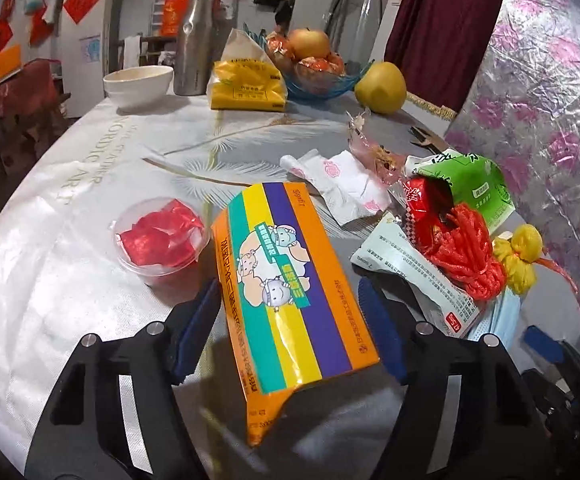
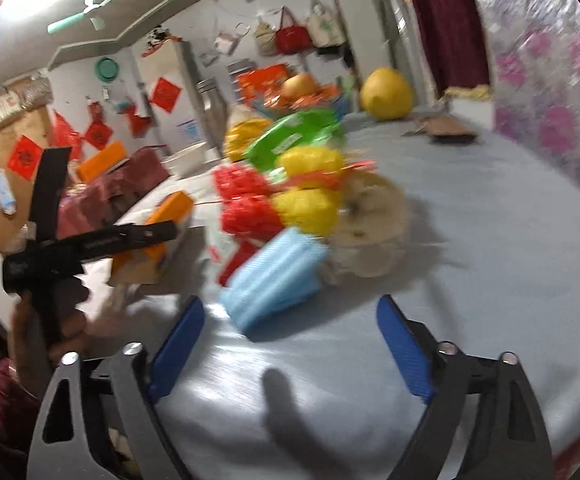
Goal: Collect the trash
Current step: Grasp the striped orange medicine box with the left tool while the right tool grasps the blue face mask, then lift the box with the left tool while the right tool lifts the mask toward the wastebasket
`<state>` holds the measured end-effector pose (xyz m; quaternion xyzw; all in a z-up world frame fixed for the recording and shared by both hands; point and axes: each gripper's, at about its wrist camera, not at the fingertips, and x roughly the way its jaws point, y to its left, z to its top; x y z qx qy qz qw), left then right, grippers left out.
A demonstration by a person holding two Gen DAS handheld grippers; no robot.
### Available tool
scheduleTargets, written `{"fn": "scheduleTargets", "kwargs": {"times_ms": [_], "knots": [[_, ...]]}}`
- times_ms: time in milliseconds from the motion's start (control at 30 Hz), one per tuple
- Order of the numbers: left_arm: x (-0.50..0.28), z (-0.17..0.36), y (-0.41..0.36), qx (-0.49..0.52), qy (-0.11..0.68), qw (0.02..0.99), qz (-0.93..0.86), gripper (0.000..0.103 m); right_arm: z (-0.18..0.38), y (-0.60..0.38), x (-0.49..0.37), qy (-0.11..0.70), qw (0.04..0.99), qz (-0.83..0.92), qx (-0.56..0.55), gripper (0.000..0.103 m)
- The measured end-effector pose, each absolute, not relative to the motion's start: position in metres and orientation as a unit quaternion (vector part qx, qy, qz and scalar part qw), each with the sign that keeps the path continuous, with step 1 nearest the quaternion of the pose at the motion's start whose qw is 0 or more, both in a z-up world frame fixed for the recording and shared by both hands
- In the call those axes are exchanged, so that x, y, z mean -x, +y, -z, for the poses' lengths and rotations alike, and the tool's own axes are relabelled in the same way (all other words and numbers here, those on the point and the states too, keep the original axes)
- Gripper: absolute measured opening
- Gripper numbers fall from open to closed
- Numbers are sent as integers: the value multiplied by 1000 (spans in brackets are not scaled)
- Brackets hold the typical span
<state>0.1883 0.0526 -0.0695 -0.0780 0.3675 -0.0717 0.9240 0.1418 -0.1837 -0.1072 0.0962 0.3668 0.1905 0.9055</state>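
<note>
Two grippers work a table (image 1: 90, 208) strewn w/ trash. Left gripper (image 1: 290, 300) straddles the orange box (image 1: 286, 280), jaws spread, pads beside its long edges but not clearly pressing. Close squarely on both sides, then lift level so it doesn't twist out. Right gripper (image 2: 290, 320) is spread & empty, blue mask (image 2: 274, 280) just ahead of it.

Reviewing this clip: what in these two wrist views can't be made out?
- Right wrist view: motion blur smears everything; the blue face mask is only a guess, and print on the green packet is unreadable.
- Left wrist view: the striped orange box stands between the left gripper pads; contact cannot be told.
- Left wrist view: the box's lower end hides the table beneath it.
- Left wrist view: the right gripper is cut off by the edge.
</note>
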Motion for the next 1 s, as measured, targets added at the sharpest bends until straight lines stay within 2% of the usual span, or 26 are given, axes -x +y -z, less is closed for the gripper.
{"fn": "scheduleTargets", "kwargs": {"times_ms": [67,100,133,233,667,1000], "knots": [[-186,69,49,70,365,925,75,66,111,-179,-153,376,898,-197,-114,74],[-185,68,48,69,364,926,77,65,114,-177,-158,379,897,-193,-117,65],[-184,67,46,68,363,926,80,63,114,-175,-160,379,899,-186,-115,47],[-178,63,44,70,362,925,95,60,111,-178,-156,377,893,-208,-135,38],[-132,26,38,68,311,941,112,60,61,-197,-101,317,911,-225,-136,36],[-100,1,10,44,290,945,145,60,16,-249,-52,237,944,-179,-145,36]]}}
